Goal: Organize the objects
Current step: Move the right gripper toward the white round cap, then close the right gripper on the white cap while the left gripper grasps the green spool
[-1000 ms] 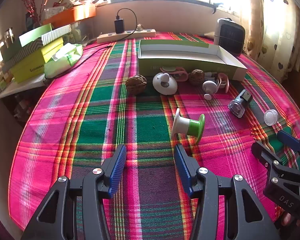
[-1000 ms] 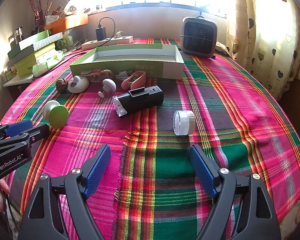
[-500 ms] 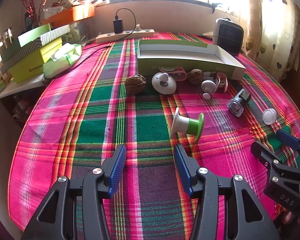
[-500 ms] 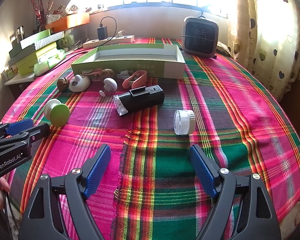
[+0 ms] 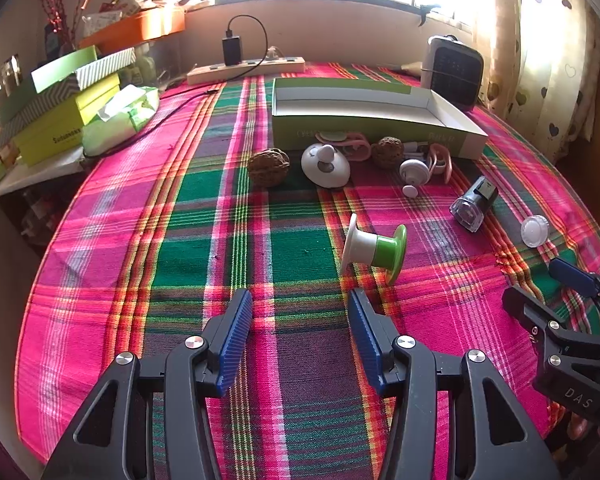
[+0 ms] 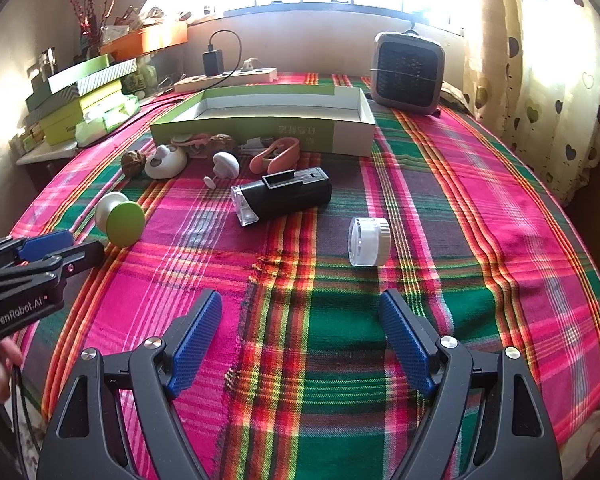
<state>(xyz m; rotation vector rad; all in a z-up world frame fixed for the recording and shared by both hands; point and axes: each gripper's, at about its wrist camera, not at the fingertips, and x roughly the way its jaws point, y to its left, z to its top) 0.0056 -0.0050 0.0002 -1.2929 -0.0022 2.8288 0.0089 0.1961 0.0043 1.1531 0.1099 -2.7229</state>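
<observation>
almost nothing has moved since a second ago: my left claw [image 5: 300, 316] has crept a touch toward the green-and-white spool [image 5: 373, 249], and my right claw [image 6: 300, 320] has barely shifted toward the small clear-capped jar [image 6: 368, 241]. both claws are spread wide with nothing between the pads, hovering over the plaid-covered bench [image 6: 479, 208].

as i judge it, the organizing has not really begun. the long green box [image 6: 268, 118] stands open at the far side and looks empty inside, though its near wall hides part of the floor. everything meant for it lies loose on the cloth in front of it.

counting what i can see: one spool, lying on its side just ahead of my left claw; one jar, on its side ahead of my right; one black flashlight-like device [image 6: 284, 196]; two walnuts [image 5: 268, 167]; two white knobbed pieces [image 5: 325, 164]; and two or three pink clips [image 6: 276, 155] tucked against the box wall, partly hidden, so i can't settle their number.
</observation>
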